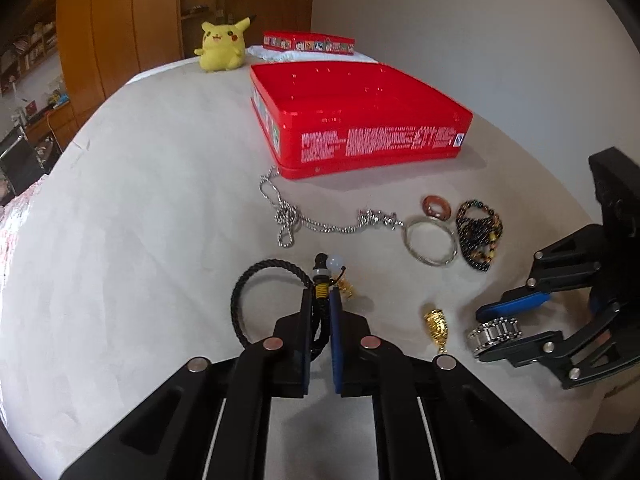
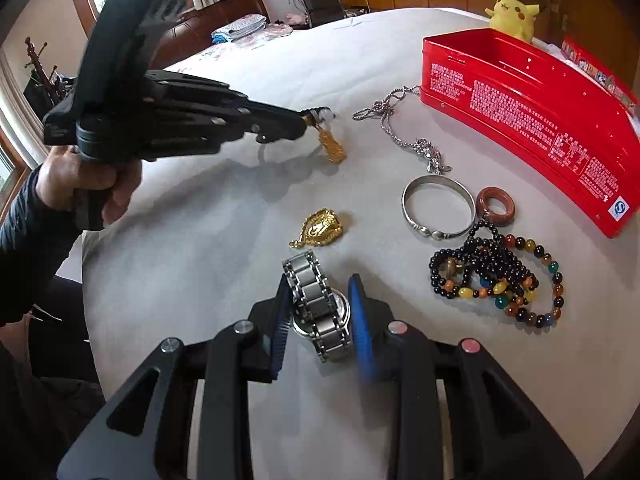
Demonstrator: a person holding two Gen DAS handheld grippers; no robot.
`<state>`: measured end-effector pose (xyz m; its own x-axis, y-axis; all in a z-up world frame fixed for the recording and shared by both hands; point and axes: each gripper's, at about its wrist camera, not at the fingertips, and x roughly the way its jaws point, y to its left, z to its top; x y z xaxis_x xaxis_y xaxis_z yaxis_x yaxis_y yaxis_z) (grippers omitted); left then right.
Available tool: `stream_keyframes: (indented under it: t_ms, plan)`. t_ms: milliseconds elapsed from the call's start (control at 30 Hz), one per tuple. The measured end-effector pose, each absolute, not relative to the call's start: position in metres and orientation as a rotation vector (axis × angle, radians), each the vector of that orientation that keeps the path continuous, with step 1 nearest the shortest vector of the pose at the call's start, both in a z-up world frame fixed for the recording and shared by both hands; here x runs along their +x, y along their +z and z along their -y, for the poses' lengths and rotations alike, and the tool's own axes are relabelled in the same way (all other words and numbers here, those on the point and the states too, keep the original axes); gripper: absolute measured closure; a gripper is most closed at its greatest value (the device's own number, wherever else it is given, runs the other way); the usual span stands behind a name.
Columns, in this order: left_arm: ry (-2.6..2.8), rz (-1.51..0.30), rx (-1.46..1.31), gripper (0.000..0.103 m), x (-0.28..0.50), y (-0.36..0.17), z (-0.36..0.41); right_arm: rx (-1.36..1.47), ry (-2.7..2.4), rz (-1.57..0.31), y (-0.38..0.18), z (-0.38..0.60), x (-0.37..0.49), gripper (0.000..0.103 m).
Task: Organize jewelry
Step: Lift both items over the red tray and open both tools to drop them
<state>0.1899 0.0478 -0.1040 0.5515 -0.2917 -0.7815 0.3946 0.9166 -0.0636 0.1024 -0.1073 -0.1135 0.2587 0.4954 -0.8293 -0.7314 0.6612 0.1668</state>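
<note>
Jewelry lies scattered on a pale table (image 1: 140, 200) in front of an open red tin (image 1: 360, 120). The left gripper (image 1: 320, 312) is clenched on a black cord bracelet (image 1: 256, 276) whose gold charm (image 2: 334, 148) dangles and could snag. The right gripper (image 2: 320, 300) straddles a steel watch (image 2: 320, 308) without pinching it; the smooth, heavy band might slip sideways as the fingers close.

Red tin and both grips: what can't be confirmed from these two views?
- Red tin floor: left wrist view, near wall hides it; right wrist view shows only part of the inside, so contents unknown.
- Black cord inside left gripper: fingers cover the held section.
- Watch face: right wrist view, band covers it.
- Right gripper: pad contact with the watch unclear.
- Tin's printed text: too small.
</note>
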Motion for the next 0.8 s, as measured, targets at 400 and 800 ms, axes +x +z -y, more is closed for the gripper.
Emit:
stream_keyframes:
  t_ms: [400, 800]
  plan:
    - [-0.395, -0.86, 0.123, 0.096, 0.18, -0.079, -0.041, -0.276, 0.832, -0.98, -0.098, 0.111, 0.099, 0.089]
    - [-0.4, -0.808, 0.144, 0.096, 0.172, -0.056, -0.034, -0.275, 0.818, -0.918, -0.065, 0.117, 0.098, 0.089]
